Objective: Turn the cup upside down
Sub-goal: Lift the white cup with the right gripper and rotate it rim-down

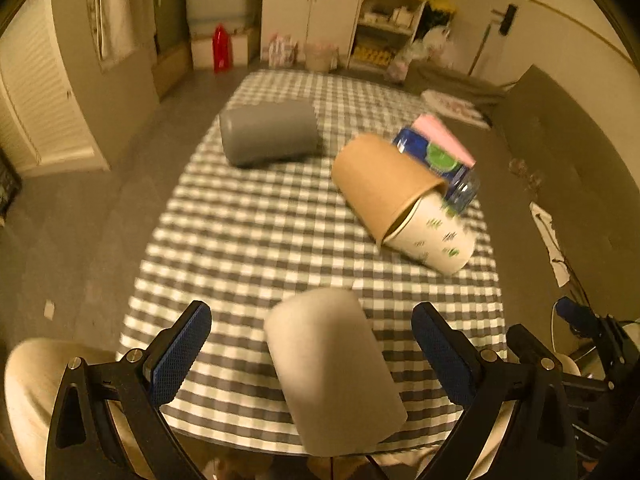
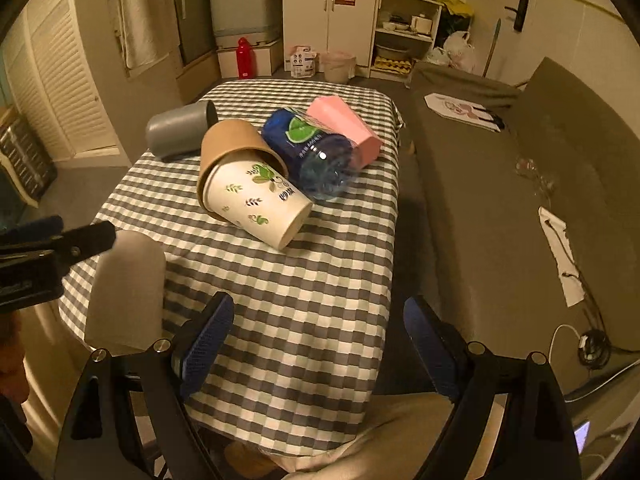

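Nearest, the beige cup (image 1: 334,372) stood mouth-down on the checkered counter (image 1: 248,240), right between the left tool (image 1: 312,352)'s wide-apart fingers, untouched. Right tool (image 2: 318,348) was spread open too, holding nothing. Farther, at 1 o'clock, lay nested paper cups (image 1: 400,200); at 11, a grey cup (image 1: 268,134).
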A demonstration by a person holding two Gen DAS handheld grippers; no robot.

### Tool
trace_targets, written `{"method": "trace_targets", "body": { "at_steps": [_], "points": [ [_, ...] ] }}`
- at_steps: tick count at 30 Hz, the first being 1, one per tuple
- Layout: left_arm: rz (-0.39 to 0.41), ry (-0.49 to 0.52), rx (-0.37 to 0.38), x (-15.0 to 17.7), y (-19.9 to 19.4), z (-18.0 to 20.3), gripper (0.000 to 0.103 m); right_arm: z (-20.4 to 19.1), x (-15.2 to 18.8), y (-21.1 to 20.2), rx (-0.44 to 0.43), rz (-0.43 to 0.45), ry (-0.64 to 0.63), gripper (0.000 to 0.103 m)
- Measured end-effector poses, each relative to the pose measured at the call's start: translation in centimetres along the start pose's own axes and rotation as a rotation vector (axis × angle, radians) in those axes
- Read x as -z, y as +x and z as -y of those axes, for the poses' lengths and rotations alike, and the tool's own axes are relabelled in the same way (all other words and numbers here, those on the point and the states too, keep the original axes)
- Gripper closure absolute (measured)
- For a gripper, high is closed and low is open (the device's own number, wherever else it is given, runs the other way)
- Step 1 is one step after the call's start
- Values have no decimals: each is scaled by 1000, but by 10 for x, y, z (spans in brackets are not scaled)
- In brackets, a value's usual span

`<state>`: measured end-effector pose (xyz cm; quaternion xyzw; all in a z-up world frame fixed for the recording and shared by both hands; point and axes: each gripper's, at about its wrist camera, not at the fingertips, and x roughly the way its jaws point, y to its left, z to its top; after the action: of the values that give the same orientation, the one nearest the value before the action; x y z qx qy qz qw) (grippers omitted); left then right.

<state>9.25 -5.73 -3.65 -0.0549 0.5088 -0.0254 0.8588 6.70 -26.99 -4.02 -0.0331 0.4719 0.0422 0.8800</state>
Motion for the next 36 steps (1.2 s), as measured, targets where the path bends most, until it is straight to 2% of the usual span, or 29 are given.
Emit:
{"method": "trace_targets", "body": {
  "at_steps": [2,5,9,12,15,17,21,24,26,30,33,36],
  "points": [
    [-42,-19,-4,0,11,-2,1,1,1,6,-9,-7,4,16],
    [-85,-18,-48,1,23,-4,1,1,2,14,-15,-22,6,16],
    [-130,-13,-55,3,36,-4,2,1,1,25,-20,-38,7,16],
    [-181,-26,-18,3,45,-4,2,1,0,30,-27,-45,15,16],
    [-233,-38,33,3,55,-3,8,3,0,35,-28,-56,21,16],
    [-280,-35,94,4,62,-1,22,4,-1,37,-28,-62,25,16],
    [-278,81,72,5,59,15,23,5,-1,40,-4,-70,26,16],
    [-252,104,69,5,53,19,23,5,-1,39,6,-64,23,16],
    [-204,120,49,2,46,22,23,5,-1,37,13,-57,23,16],
    [-71,136,18,-13,26,18,24,4,-2,33,20,-43,27,16],
    [41,174,-33,-21,18,20,25,4,-2,32,23,-38,31,16],
    [122,210,-71,-26,24,19,26,3,-3,32,24,-37,31,16]
  ]
}}
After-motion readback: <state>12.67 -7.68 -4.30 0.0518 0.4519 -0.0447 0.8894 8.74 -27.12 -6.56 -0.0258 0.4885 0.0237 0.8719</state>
